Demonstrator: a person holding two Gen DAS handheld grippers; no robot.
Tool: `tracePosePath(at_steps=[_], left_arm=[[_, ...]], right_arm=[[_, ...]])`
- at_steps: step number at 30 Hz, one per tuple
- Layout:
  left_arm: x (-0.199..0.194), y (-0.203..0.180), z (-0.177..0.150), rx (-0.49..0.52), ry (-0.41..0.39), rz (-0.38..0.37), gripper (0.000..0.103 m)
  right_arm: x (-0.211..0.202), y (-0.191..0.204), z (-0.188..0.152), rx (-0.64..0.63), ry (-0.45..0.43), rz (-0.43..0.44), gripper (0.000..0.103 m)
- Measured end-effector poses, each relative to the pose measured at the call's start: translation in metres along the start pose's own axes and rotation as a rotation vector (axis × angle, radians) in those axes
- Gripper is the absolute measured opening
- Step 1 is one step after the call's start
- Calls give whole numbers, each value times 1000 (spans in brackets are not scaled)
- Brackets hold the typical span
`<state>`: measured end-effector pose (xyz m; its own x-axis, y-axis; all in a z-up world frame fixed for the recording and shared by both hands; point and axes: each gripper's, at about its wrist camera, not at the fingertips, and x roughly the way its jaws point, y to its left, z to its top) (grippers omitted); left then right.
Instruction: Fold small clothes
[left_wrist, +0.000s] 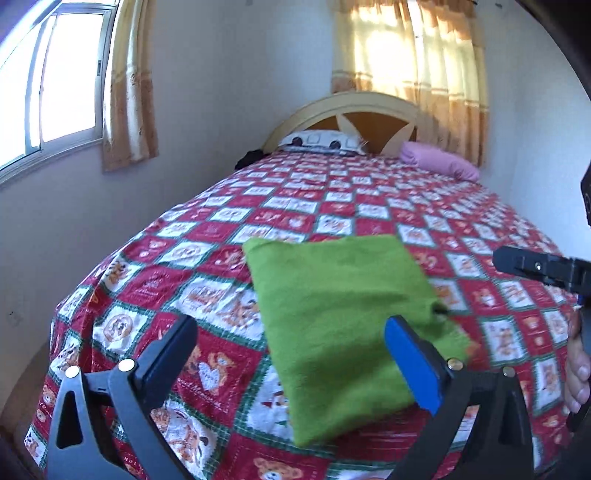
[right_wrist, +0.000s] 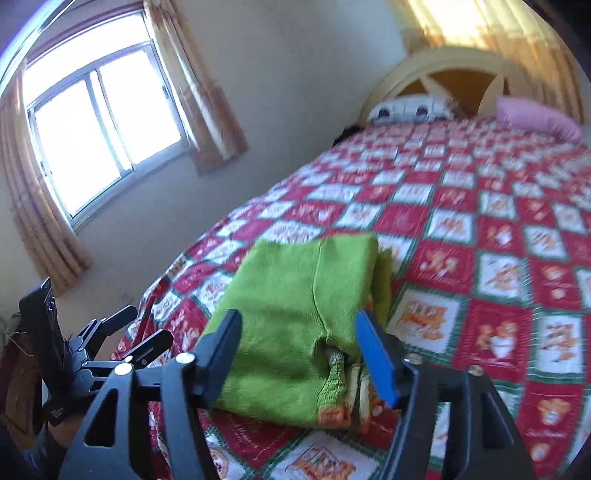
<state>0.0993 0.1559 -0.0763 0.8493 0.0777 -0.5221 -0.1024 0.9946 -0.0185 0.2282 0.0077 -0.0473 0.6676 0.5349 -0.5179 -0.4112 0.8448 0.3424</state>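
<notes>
A: Nearest first: what are the two tools doing?

B: Both are spread and holding nothing. The left hand-held gripper (left_wrist: 291, 354) hangs over the near edge of the green garment (left_wrist: 340, 317), and the right hand-held gripper (right_wrist: 299, 350) frames the same garment's orange-trimmed hem (right_wrist: 334, 415).

A: And where does the garment lie?

B: On the quilt (left_wrist: 207, 295), flat and already doubled over, at the near end of the bed, far from the pink pillow (left_wrist: 439, 160).

A: So how would you finish the fold well?

B: I would judge it wants one more fold or a smoothing. Pinch the loose hem corners, both layers together, lift low, and lay them toward the pillow so the edges meet. Knit like this should slump, so keep it taut.

A: Anything you can't make out?

B: Plenty. The garment's kind is unclear; its underside layers are hidden. Motion blurs the right wrist view. Further off, a dark thing beside the white pillow (left_wrist: 321, 142) is unreadable, and bright windows wash out everything outside.
</notes>
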Motion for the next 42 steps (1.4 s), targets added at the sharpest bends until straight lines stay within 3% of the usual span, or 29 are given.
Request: tracePosePath(at_steps=[7,18,42], left_arm=[[-15,-7,6,11,-33,-15,103],[-20,-10,4,8,-38,-17,103],[-23,-13,2,13,-35,-16,103]], right_arm=[[-31,25,-8,-55,-46,-19,68],[-55,26,-13,-47,-110,-76,68],[-62,35,-21,-59,-121,-76,69]])
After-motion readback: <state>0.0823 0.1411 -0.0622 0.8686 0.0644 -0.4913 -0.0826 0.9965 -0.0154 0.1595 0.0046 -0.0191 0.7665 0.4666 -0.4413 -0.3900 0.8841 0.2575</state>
